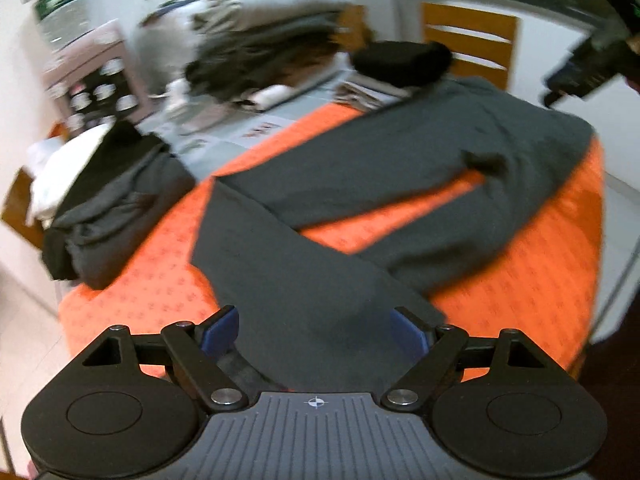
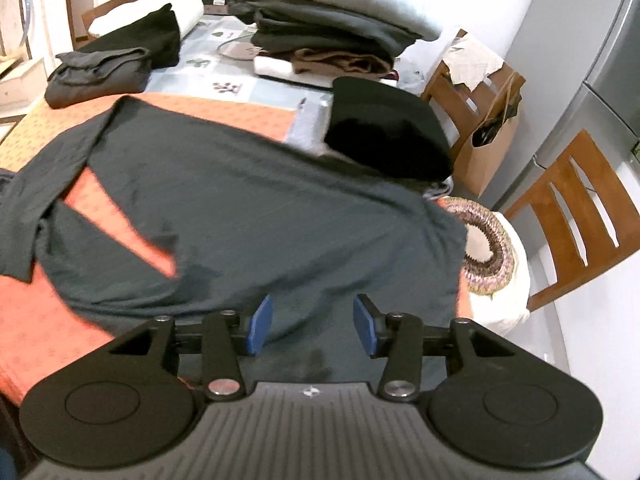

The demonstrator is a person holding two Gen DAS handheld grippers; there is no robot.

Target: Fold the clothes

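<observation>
A dark grey long-sleeved shirt (image 1: 400, 168) lies spread on an orange cloth (image 1: 152, 280) over the table; it also shows in the right wrist view (image 2: 248, 216). One sleeve runs toward my left gripper (image 1: 316, 332), which is open with the sleeve end between its blue pads (image 1: 220, 330). My right gripper (image 2: 312, 326) is open over the shirt's near edge, with fabric between its pads (image 2: 260, 324). The other gripper shows at the upper right of the left wrist view (image 1: 588, 68).
A black folded garment (image 2: 388, 136) lies by the shirt's far edge. Stacked folded clothes (image 2: 340, 28) stand at the back, a crumpled grey garment (image 2: 100, 72) at the left. Wooden chairs (image 2: 576, 216), a paper bag (image 2: 492, 140) and a woven mat (image 2: 488, 248) are right.
</observation>
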